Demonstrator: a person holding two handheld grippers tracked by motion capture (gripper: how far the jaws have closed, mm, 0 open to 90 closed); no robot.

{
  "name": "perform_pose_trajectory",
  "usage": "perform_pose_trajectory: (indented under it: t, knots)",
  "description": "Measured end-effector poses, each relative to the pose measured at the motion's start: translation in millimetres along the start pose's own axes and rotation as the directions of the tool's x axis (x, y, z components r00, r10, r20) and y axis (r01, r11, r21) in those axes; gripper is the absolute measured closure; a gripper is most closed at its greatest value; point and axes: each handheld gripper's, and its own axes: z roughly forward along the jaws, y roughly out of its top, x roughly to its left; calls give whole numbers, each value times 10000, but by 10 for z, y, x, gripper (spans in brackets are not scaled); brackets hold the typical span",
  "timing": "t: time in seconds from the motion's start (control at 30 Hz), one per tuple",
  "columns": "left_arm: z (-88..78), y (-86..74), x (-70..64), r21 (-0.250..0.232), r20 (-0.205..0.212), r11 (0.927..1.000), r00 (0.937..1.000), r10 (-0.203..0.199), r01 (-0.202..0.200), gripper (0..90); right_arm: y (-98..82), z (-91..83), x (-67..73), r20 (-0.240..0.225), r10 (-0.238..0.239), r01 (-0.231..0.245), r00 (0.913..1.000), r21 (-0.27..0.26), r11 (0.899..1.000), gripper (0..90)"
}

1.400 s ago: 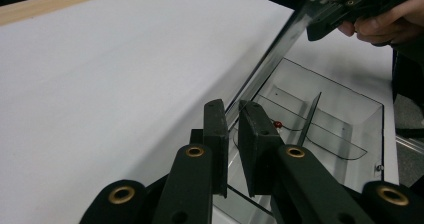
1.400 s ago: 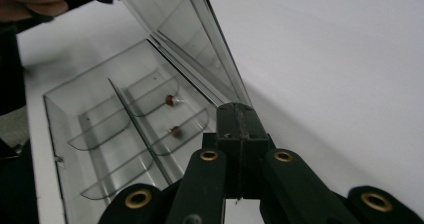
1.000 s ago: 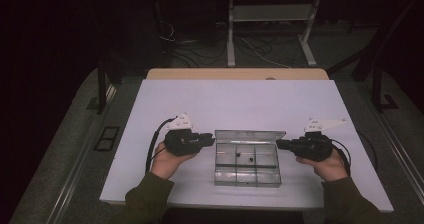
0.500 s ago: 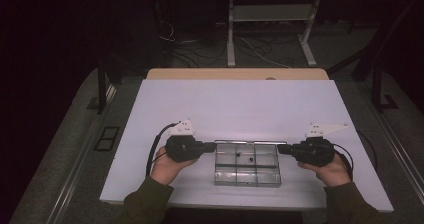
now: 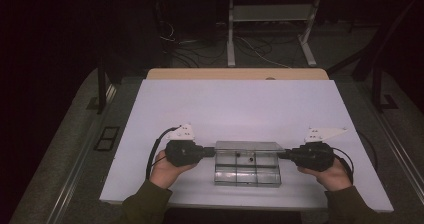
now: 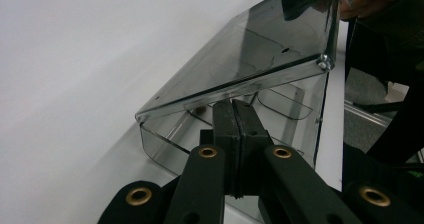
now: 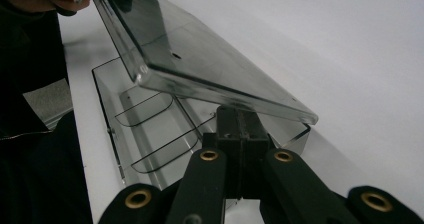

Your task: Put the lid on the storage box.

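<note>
Both claws had dropped lower, closing in on the clear box (image 5: pixel 247 163) near the desk's (image 5: pixel 240 109) front edge. Left claw (image 5: pixel 209 150) and right claw (image 5: pixel 283 155), jaws pressed together, propped its lid (image 6: pixel 250 49) half open.

The box (image 5: pixel 247 163) lies on the desk (image 5: pixel 240 109) near its front edge. The left hand-held gripper (image 5: pixel 207 151) is at its left end. The right hand-held gripper (image 5: pixel 282 155) is at its right end.

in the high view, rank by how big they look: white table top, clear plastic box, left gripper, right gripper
1. white table top, by far the largest
2. clear plastic box
3. left gripper and right gripper: they look about alike, so no ranking between them
</note>
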Motion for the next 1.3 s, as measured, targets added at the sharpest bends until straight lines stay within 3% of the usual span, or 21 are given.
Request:
perform_pose_trajectory:
  t: [0.63, 1.03, 1.3]
  knots:
    - [57, -145, -81, 364, 176, 9992, 9997, 144, -151, 890, -148, 6, 83, -105, -156, 160, 9998, 408, 9990, 891]
    - [152, -202, -84, 1022, 177, 9938, 9989, 426, -442, 890, -231, 52, 64, -23, -189, 190, 9998, 807, 9966, 891]
    - [157, -211, -80, 1165, 64, 9918, 9986, 525, -529, 890, -247, 64, 59, -14, -187, 188, 9998, 881, 9959, 891]
